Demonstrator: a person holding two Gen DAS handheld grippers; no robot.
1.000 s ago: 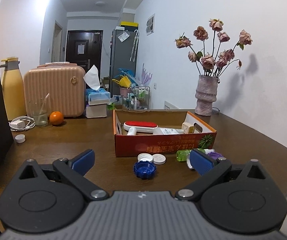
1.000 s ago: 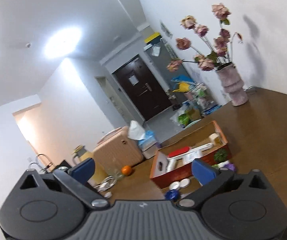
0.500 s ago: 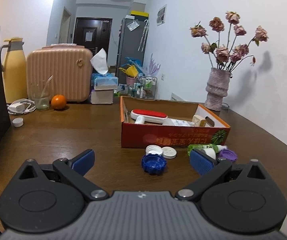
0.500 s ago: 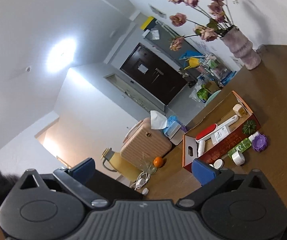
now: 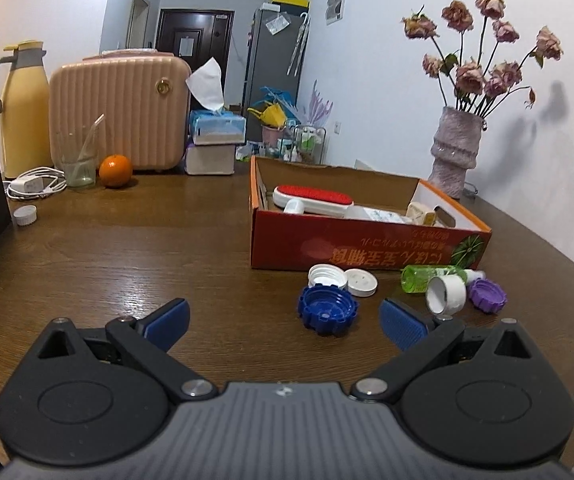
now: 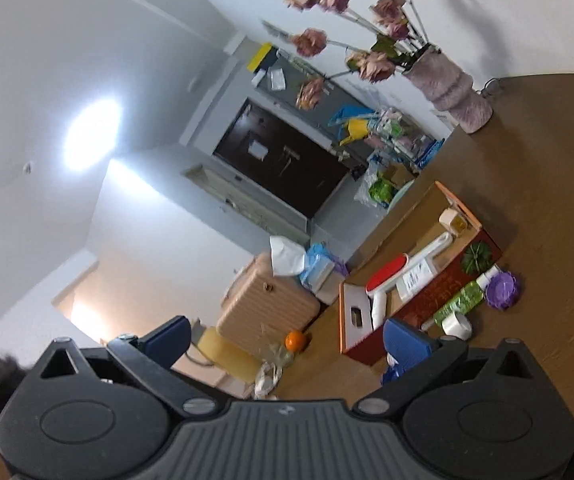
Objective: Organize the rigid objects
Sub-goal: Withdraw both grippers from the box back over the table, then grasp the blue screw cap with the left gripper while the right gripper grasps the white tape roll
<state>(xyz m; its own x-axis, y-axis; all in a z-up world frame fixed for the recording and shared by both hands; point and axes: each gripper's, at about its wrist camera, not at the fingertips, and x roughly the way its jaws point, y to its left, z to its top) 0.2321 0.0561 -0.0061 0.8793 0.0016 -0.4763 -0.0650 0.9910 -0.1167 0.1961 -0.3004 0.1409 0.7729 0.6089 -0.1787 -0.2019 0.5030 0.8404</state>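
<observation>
On the far left of the wooden table (image 5: 135, 248) stand a yellow jug (image 5: 23, 108), a white charger with its cable (image 5: 33, 186), a lone white cap (image 5: 25, 215), a glass (image 5: 79, 160), an orange (image 5: 115, 171) and a pink case (image 5: 121, 110). The left gripper (image 5: 285, 318) hovers low over the table with its blue pads spread wide and nothing between them. Just ahead of it lies a blue cap (image 5: 327, 309), with two white caps (image 5: 343, 278) touching each other behind it. Behind those sits the red box (image 5: 363, 246), which holds a red-and-white brush (image 5: 313, 198) and other small items (hard to make out). To the right, in front of the box, lie a green bottle (image 5: 433, 277), a white cup (image 5: 446, 294) tipped on its side and a purple cap (image 5: 487, 295). A vase of dried roses (image 5: 457, 148) stands farther back. The right gripper (image 6: 285, 338), tilted and raised well above the table, is also spread wide and empty.
</observation>
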